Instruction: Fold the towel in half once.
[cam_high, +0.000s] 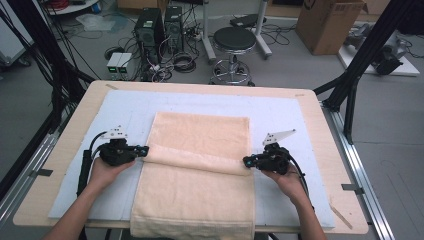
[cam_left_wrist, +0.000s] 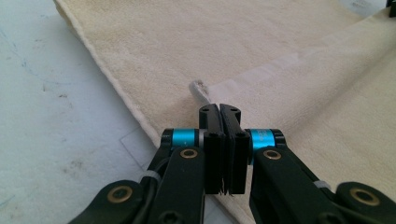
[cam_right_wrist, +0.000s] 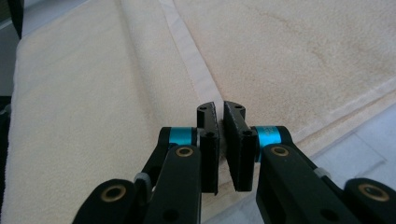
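Two tools are working the same fold: your left tool pinches the towel at its 9 o'clock edge, your right tool at the 3 o'clock edge, each clamped shut on an end of the folded hem. The towel lies lengthwise from 12 to 6 on the counter, its near end draped over the 6 o'clock rim. That hem runs crosswise between your hands, neither one nearer, so I judge the next pull goes evenly toward 12 or 6. Your left gripper view shows a corner loop at the jaw tips; the high view cannot resolve it.
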